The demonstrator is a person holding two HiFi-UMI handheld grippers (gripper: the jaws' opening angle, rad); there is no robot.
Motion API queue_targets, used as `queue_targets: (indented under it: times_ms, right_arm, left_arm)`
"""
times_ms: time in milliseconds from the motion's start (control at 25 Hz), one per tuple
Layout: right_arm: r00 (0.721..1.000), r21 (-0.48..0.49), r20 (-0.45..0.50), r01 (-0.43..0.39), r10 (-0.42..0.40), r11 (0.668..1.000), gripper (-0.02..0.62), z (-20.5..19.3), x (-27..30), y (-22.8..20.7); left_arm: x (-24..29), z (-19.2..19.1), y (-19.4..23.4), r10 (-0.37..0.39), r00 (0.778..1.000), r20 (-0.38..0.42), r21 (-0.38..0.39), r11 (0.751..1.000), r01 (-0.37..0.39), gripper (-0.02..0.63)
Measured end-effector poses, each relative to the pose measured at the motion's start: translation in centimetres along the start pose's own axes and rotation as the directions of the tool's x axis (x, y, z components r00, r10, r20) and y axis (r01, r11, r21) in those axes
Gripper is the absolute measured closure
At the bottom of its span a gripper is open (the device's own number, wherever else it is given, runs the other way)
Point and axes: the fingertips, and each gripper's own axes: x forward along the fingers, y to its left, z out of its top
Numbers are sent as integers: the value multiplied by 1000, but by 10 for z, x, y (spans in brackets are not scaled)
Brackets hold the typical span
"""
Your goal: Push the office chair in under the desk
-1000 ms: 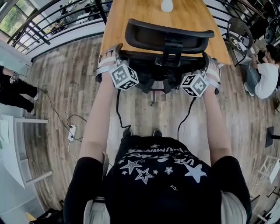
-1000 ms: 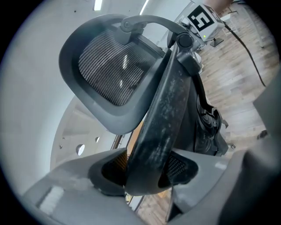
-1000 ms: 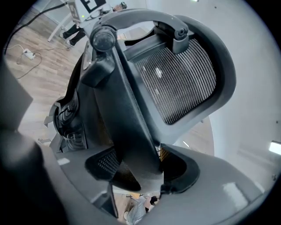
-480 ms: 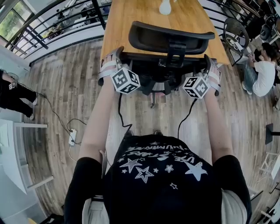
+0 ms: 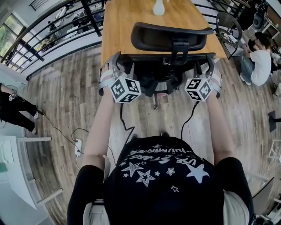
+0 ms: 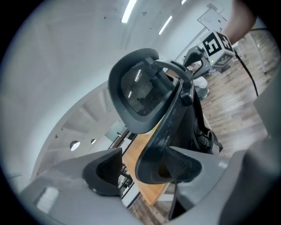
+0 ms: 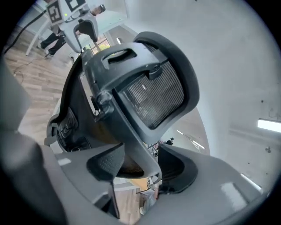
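The black office chair (image 5: 171, 37) has its seat under the wooden desk (image 5: 123, 26); its mesh headrest rises at the desk's near edge. My left gripper (image 5: 122, 67) is at the left side of the chair's back. In the left gripper view the back's frame (image 6: 164, 127) runs between the jaws and lies against the right pad (image 6: 186, 165), with a gap to the left pad (image 6: 103, 169); these jaws have just been opening. My right gripper (image 5: 203, 67) is at the right side. Its jaws (image 7: 140, 165) have just been closing, and both pads touch the frame (image 7: 131, 136).
A white object (image 5: 158, 6) lies on the desk's far end. A person (image 5: 259, 61) sits at the right beside a round dark chair (image 5: 228, 26). A railing (image 5: 52, 30) runs at the back left. Cables and a power strip (image 5: 78, 147) lie on the wood floor.
The chair has rolled further under the desk, its back now at the desk's edge. Both grippers followed it forward. The left jaws stand wider apart than before.
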Motion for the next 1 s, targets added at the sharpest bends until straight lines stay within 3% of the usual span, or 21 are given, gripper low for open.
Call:
queue_targets:
  times_ms: [240,360,600,880,1000]
  right_arm:
    - [998,127,-4,58,-58,990,418,26,-33,-10]
    - [999,188,-5,43,-43,981,447,38,-44,-4]
    - [998,267,-41,57,-48,962,514,51,-64,13]
    - [994,432,-99,81,-42,898,592,66,-88,32]
    - [996,485,-87,61,-21,872,592,81,-96,36]
  left_arm:
    - [-22,2,3,-60,994,96,-100,992,70,290]
    - [-30,2,7,-76,988,138,-133,987,94,304]
    - [-42,-7,4,-144,968,207,-187,965,184,413]
    - [-48,-19,3,-214,930,300,-188,942,277,602]
    - [-51,-16,4,-250,906,342,-224,915,337,604]
